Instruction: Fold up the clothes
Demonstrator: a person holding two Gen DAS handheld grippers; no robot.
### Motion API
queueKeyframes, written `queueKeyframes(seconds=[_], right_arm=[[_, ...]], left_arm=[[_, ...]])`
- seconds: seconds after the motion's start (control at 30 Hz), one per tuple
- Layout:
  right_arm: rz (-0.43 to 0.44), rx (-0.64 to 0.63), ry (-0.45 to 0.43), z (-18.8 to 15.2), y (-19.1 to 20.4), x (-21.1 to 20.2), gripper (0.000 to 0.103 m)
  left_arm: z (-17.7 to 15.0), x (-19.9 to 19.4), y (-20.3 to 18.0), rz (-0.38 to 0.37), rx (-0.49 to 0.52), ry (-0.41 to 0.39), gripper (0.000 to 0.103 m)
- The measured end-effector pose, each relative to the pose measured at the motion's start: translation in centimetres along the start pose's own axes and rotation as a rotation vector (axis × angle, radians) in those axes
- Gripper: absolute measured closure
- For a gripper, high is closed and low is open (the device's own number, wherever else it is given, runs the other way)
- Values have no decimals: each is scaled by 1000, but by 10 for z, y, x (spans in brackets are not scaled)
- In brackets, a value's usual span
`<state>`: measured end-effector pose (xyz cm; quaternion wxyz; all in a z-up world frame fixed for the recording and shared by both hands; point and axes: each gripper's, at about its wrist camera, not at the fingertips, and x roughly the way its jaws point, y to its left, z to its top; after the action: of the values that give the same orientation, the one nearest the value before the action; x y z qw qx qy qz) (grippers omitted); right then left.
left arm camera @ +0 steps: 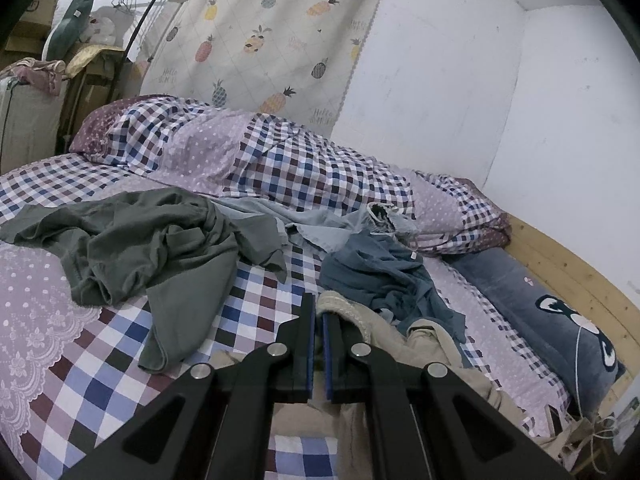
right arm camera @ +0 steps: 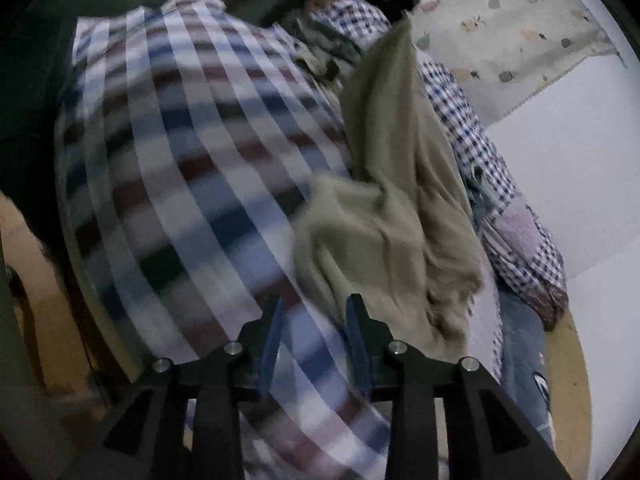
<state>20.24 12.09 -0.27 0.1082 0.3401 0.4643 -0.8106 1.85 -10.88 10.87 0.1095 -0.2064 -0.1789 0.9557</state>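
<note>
Beige garment (left arm camera: pixel 432 344): in my left wrist view it is bunched just ahead and to the right of my fingers, its ribbed hem draped over the right fingertip.
Left gripper (left arm camera: pixel 318 316): clenched, pads almost together; the hem seems pinched between them, though the contact itself is partly hidden.
Other clothes: a grey-green shirt (left arm camera: pixel 152 248) lies crumpled well to the left on the bed (left arm camera: pixel 248 312); a blue garment (left arm camera: pixel 384 276) sits just beyond the beige one.
Bedding: folded checked quilt (left arm camera: pixel 280 160) along the far wall.

Beige garment (right arm camera: pixel 400 200): in my right wrist view, blurred, it hangs as a long strip running from the upper centre down to just right of my fingertips, its lower bulk near the right finger.
Right gripper (right arm camera: pixel 316 304): released, jaws apart, nothing between them, over checked sheet.
Relation: the cloth's long axis runs away from me; its free lower end lies ahead-right, nearest my right gripper.
Next, I judge: shift right and close on that end to spread it.
</note>
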Motion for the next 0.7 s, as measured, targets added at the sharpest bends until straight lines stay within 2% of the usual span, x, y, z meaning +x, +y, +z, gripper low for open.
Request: queueKeyframes(seconds=[0.07, 0.2, 0.33, 0.4, 0.47, 0.5, 0.6, 0.7], right_arm=[[-21, 21, 41, -13, -15, -1, 69], [-4, 116, 87, -30, -61, 8, 70], [50, 84, 122, -33, -83, 30, 72], [78, 52, 138, -36, -83, 36, 77], [143, 34, 149, -36, -88, 45, 94], [172, 32, 154, -35, -91, 48, 99], [231, 79, 152, -36, -111, 61, 101], [223, 166, 139, -34, -137, 78, 101]], left_arm=[[-1, 0, 0, -2, -2, 0, 101], [-2, -1, -2, 0, 9, -3, 101], [-3, 1, -2, 7, 12, 3, 101], [-3, 2, -3, 11, 15, 6, 101], [-4, 4, -3, 14, 17, 9, 101], [-4, 5, -3, 15, 20, 10, 101], [-5, 7, -4, 21, 27, 16, 101], [-7, 10, -4, 26, 30, 23, 101]])
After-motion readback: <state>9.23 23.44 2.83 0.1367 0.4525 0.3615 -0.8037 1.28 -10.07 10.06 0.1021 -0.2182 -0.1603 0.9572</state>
